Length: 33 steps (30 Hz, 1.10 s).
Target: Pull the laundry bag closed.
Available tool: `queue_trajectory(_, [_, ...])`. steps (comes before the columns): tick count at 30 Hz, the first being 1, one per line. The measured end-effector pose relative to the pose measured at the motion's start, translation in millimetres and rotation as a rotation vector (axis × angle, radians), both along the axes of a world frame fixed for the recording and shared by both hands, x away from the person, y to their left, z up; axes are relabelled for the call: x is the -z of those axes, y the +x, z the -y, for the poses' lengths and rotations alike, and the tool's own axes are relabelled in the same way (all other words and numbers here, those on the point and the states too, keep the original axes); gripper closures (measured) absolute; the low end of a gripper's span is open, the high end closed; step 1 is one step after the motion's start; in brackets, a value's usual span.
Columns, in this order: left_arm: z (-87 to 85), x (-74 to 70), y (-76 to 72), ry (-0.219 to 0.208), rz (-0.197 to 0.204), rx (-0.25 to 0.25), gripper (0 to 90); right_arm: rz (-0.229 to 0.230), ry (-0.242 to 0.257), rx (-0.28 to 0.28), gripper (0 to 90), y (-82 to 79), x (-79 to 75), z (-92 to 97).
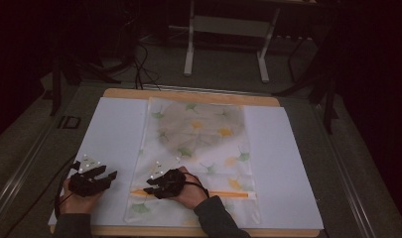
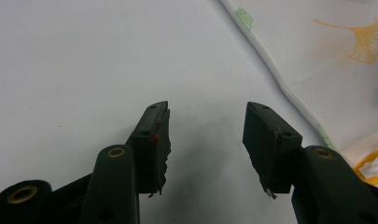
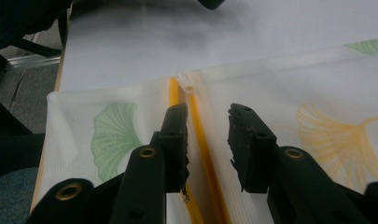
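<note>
Right gripper (image 3: 206,128) – jaws parted, straddling the orange zipper (image 3: 203,140) of the white leaf-printed mesh bag (image 1: 198,148) (nothing pinched). Left gripper (image 2: 206,135) released – resting over white paper sheet (image 2: 84,60).

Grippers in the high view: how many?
2. The left gripper sits on the white sheet at lower left, beside the mesh bag. The right gripper is over the bag's orange zipper near its left end.

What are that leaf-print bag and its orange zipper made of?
The bag looks like thin, matte white mesh fabric: a fine grid weave shows, and something grey shows through its far half. The zipper seems smooth plastic, with a pale, slightly see-through pull tab. The right tongs stand open astride it.
</note>
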<state>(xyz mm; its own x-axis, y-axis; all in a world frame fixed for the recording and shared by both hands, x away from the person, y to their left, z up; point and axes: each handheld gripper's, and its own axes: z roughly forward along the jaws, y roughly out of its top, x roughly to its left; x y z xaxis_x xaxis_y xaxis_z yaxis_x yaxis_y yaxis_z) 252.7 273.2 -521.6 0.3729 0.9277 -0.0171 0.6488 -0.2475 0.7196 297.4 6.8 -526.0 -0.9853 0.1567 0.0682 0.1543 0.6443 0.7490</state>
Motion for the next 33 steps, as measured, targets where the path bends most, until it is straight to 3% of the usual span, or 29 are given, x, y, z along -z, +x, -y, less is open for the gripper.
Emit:
queue_trajectory(23, [-2.2,-0.5,-1.2,0.002,0.001,-0.003,51.2,-0.004,-0.027,-0.054,65.2,0.4,0.8,-34.7])
queue_trajectory(33, [-2.9,-0.6,-1.4,0.002,0.002,-0.005,51.2,-0.035,-0.035,-0.061,77.7,0.5,5.6,-37.6])
